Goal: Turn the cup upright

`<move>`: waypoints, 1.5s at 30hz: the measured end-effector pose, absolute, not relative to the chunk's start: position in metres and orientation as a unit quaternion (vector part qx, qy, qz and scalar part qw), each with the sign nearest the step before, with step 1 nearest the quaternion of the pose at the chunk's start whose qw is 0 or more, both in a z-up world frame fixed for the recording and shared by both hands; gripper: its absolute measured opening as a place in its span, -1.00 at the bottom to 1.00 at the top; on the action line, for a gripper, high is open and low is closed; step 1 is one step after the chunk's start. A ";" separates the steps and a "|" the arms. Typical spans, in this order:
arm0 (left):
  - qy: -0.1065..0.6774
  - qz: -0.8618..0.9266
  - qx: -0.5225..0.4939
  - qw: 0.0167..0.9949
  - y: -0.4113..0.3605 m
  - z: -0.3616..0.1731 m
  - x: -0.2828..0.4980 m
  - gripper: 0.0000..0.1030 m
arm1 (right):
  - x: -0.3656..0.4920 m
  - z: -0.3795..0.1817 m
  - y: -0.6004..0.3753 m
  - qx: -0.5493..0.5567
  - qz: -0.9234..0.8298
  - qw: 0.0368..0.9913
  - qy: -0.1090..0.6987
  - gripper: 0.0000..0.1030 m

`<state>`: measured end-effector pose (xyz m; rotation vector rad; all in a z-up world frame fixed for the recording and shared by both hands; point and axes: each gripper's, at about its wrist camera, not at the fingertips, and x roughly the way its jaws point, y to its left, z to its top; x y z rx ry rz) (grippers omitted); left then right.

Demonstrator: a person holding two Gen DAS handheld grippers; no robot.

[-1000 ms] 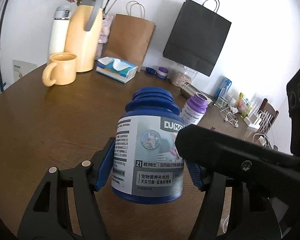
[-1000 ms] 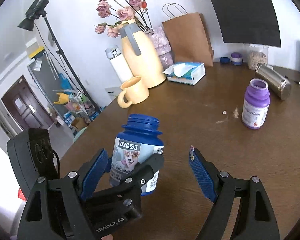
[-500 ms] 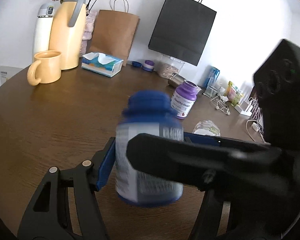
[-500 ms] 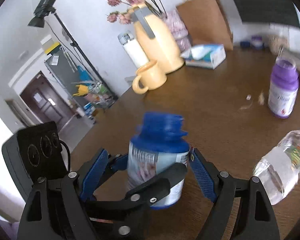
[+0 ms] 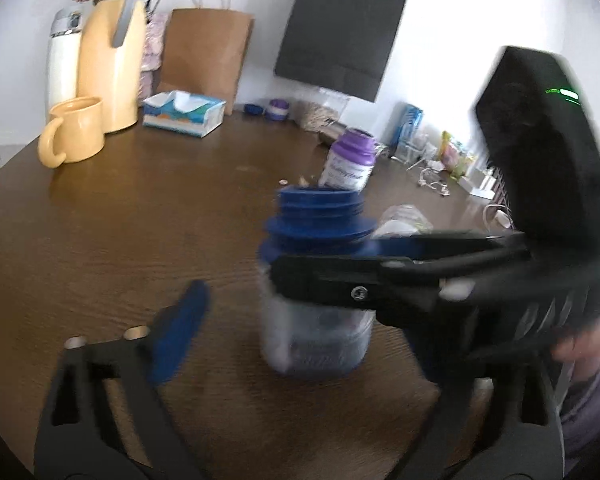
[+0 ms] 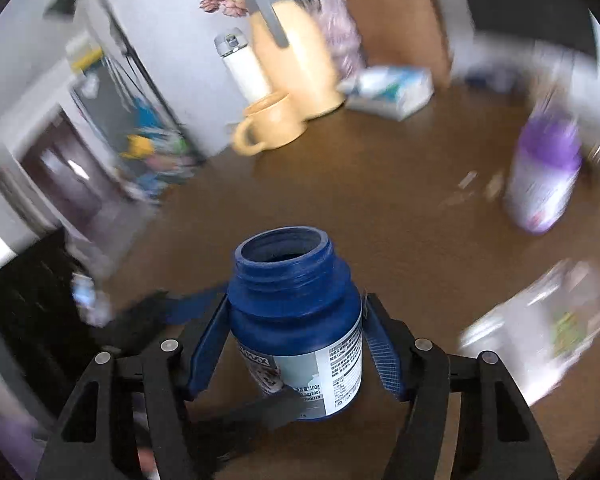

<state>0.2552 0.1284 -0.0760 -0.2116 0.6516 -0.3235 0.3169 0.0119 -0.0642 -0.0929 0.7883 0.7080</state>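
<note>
A blue open-mouthed jar (image 6: 296,320) with a dog label stands upright over the brown table (image 6: 400,220). My right gripper (image 6: 296,344) is shut on its body, blue pads on both sides. In the left wrist view the jar (image 5: 316,280) is blurred, with the right gripper crossing in front of it. My left gripper (image 5: 292,320) is open; its left pad (image 5: 180,328) stands clear of the jar and its right finger is hidden. A yellow mug (image 5: 74,132) stands upright at the far left; it also shows in the right wrist view (image 6: 272,124).
A yellow jug (image 5: 110,56), white flask (image 5: 62,64), tissue box (image 5: 184,114) and paper bags (image 5: 204,56) line the back. A purple bottle (image 6: 544,176) stands at the right. A clear plastic bottle (image 6: 540,328) lies on its side near it.
My left gripper has opened and let go of the blue jar. My right gripper has closed on the jar and now holds it. Both views are blurred by motion.
</note>
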 end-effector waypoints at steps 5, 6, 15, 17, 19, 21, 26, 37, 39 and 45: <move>0.359 -0.126 -0.075 0.922 0.124 -0.082 0.247 0.82 | 0.292 -0.070 0.012 -0.122 0.296 0.889 0.328 0.35; 0.369 -0.114 -0.063 0.920 0.121 -0.084 0.244 0.82 | 0.288 -0.073 0.008 -0.123 0.295 0.890 0.327 0.36; 0.386 -0.078 -0.051 0.918 0.107 -0.088 0.224 0.83 | 0.277 -0.082 -0.016 -0.076 0.297 0.884 0.353 0.40; 0.387 -0.075 -0.056 0.917 0.106 -0.086 0.220 0.83 | 0.271 -0.077 -0.021 -0.073 0.298 0.884 0.353 0.53; 0.383 -0.075 -0.053 0.919 0.104 -0.081 0.214 0.83 | 0.261 -0.068 -0.031 -0.059 0.310 0.882 0.350 0.54; 0.372 -0.073 -0.050 0.924 0.102 -0.072 0.203 0.83 | 0.246 -0.057 -0.046 -0.042 0.315 0.884 0.343 0.54; 0.350 -0.058 -0.043 0.934 0.095 -0.042 0.170 0.90 | 0.203 -0.024 -0.084 -0.025 0.307 0.893 0.328 0.55; 0.342 0.006 -0.085 0.936 0.075 -0.001 0.056 1.00 | 0.076 -0.006 -0.152 0.019 0.229 0.920 0.318 0.68; 0.342 0.012 -0.080 0.936 0.067 -0.004 0.038 1.00 | 0.050 -0.020 -0.157 0.033 0.219 0.920 0.323 0.68; 0.347 0.011 -0.031 0.937 0.037 -0.012 0.009 1.00 | 0.024 -0.041 -0.155 0.016 0.201 0.919 0.340 0.68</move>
